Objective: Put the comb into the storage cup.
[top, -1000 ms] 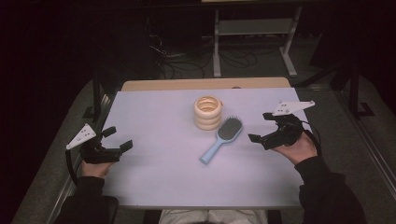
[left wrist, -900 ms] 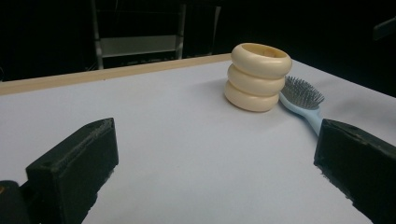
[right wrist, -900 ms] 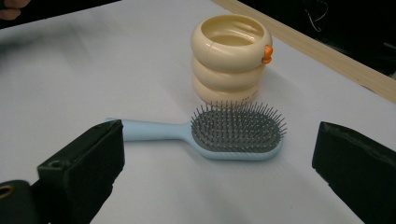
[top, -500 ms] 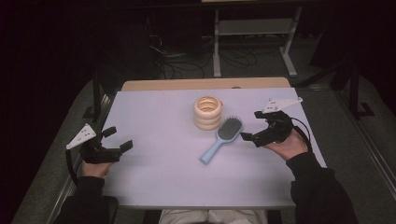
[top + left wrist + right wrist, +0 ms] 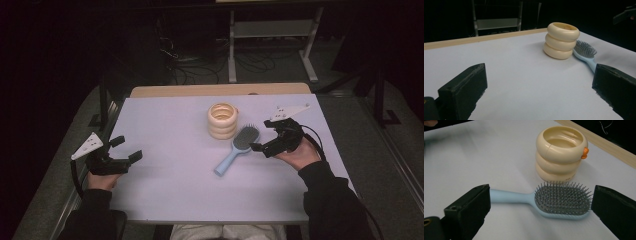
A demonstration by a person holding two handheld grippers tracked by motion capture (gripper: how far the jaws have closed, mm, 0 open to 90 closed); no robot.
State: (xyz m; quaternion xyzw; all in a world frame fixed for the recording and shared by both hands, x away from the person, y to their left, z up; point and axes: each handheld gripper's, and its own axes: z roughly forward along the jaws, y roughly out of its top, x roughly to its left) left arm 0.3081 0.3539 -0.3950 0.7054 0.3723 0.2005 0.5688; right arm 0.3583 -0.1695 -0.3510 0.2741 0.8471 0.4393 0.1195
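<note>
A light blue hairbrush [image 5: 235, 148] lies bristles up on the white table [image 5: 170, 185], its head beside a cream ribbed cup [image 5: 222, 120]. My right gripper [image 5: 261, 136] is open just right of the brush head; in the right gripper view the hairbrush [image 5: 554, 200] lies across the gap between the jaws, with the cup [image 5: 560, 152] behind it. My left gripper [image 5: 126, 148] stands open at the table's left edge, holding nothing. Its own view shows the cup [image 5: 561, 40] and the hairbrush [image 5: 586, 53] far ahead.
A wooden strip [image 5: 220, 89] runs along the table's far edge. Behind it, on the dark floor, stand a metal rack [image 5: 272, 30] and loose cables [image 5: 200, 70]. The cup carries a small orange knob [image 5: 585, 153] on one side.
My right gripper has moved left toward the hairbrush head and now brackets it. The left gripper, the brush and the cup have stayed put.
</note>
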